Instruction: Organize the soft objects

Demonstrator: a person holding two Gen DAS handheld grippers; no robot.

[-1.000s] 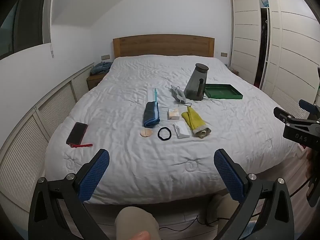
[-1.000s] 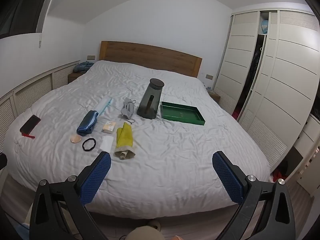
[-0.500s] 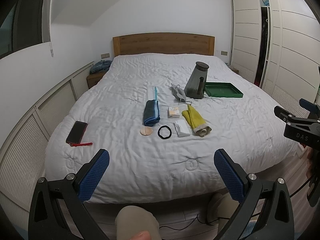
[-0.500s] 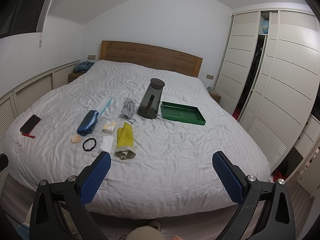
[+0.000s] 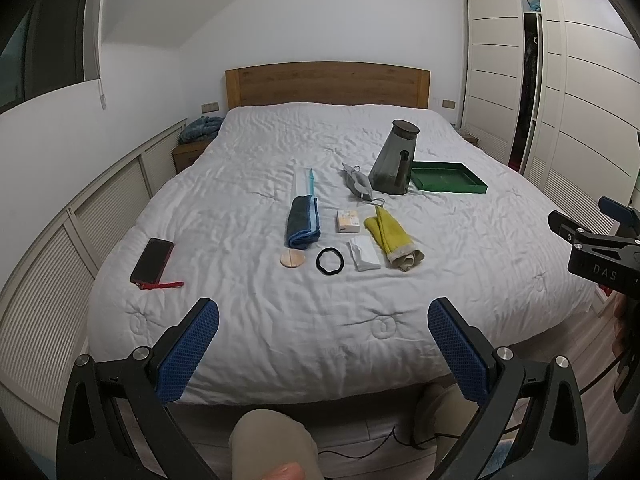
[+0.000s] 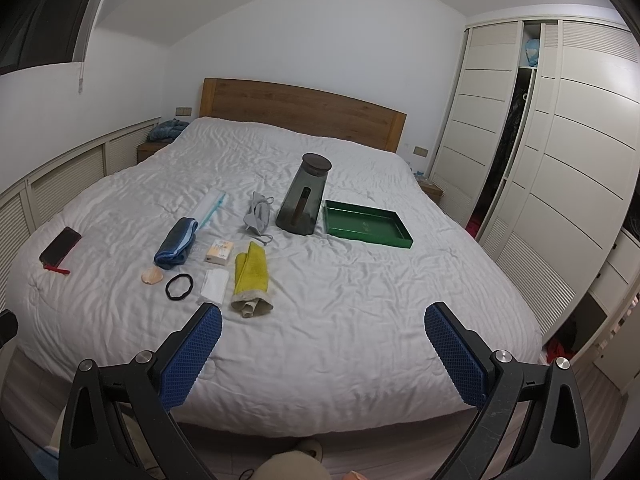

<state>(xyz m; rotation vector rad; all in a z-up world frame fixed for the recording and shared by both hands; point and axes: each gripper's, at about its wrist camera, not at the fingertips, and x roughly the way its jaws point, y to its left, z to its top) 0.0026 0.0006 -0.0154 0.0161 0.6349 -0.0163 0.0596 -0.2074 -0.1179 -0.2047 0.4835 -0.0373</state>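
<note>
Both grippers have drifted only slightly since a second ago, the left gripper [image 5: 323, 354] tilting a touch so the bed sits lower in its view, while everything on the bed [image 6: 360, 300] stays where it was. Left and right gripper [image 6: 323, 356] hang spread wide and empty off the foot of the bed, touching nothing. Taking the grey jug [image 6: 304, 196] as landmark: the green tray [image 6: 368, 224] lies just beside it on the wardrobe side, the grey pouch [image 6: 258, 212] just on its other side. Nearer the foot from the jug lie the yellow glove [image 6: 250, 276], a small box [image 6: 219, 251], a white packet [image 6: 214, 286], a black hair tie [image 6: 180, 287] and a round tan pad [image 6: 152, 277]. The folded blue towel [image 6: 176, 242] lies further from the jug, beyond the box, with a long clear packet [image 6: 210, 206] just behind it. A phone [image 6: 60, 246] rests well apart, at the far edge of the bed
</note>
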